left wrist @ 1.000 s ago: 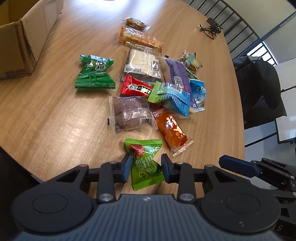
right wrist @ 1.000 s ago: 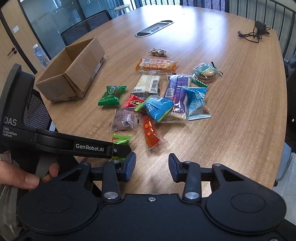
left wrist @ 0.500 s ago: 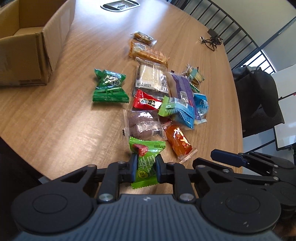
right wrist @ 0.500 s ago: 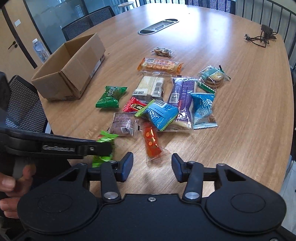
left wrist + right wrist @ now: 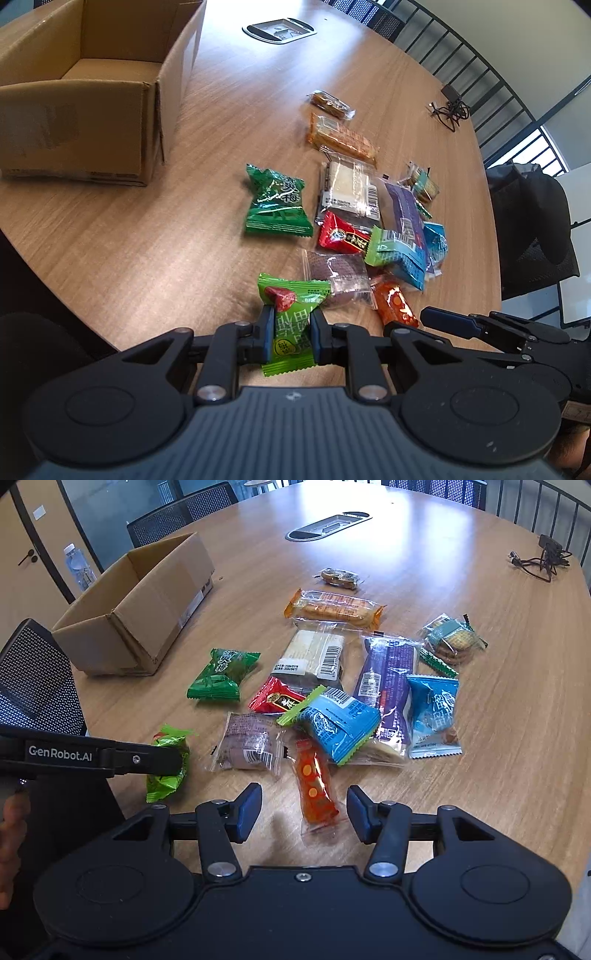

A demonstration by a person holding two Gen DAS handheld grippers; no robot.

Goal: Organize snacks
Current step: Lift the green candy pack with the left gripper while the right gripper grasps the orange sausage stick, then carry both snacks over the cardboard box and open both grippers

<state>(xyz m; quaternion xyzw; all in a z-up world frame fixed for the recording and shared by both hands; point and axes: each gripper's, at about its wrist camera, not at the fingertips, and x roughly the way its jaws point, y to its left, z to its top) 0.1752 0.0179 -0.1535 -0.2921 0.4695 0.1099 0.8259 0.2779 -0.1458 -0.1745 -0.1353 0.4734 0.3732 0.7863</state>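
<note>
Left gripper (image 5: 291, 334) has its jaws clamped on a light green crinkly snack packet (image 5: 291, 325), lifted off the round wooden desk (image 5: 147, 240) near its edge. Right gripper (image 5: 303, 814) hangs with jaws partly apart around a small orange clear-ended snack pouch (image 5: 314, 786), not touching. Open brown cardboard box (image 5: 136, 605) sits well apart.

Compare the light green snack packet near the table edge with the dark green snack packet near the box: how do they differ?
The light green packet is pinched between the left gripper fingers; the dark green packet lies free on the table. The light green packet shows a red picture; the dark green packet shows white characters. Both are crimped pillow packs.
</note>
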